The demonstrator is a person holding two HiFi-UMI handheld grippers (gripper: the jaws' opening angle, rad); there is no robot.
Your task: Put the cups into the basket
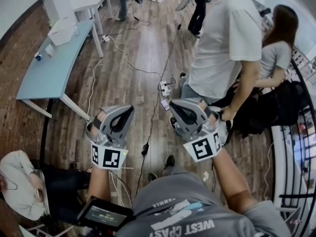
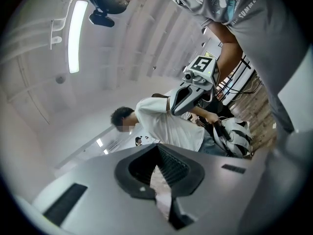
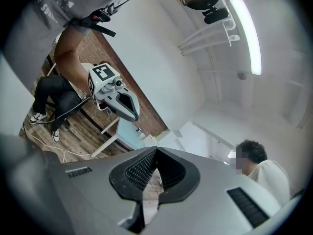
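No cup and no basket shows in any view. My left gripper [image 1: 127, 111] and right gripper [image 1: 176, 106] are held side by side in the air above a wooden floor [image 1: 138, 48], tips pointing away from me. The left gripper's own jaws [image 2: 157, 146] meet at the tips with nothing between them, aimed at the ceiling; the right gripper [image 2: 188, 94] shows beyond. The right gripper's jaws [image 3: 156, 149] are likewise shut and empty, and the left gripper [image 3: 122, 102] shows beyond them.
A person in a white T-shirt [image 1: 227, 43] stands close ahead on the right, another in grey [image 1: 276, 58] behind. Someone sits at lower left [image 1: 19, 181]. A light blue table [image 1: 49, 68] stands left. Cables and a power strip [image 1: 164, 88] lie on the floor. A black railing [image 1: 296, 181] runs at right.
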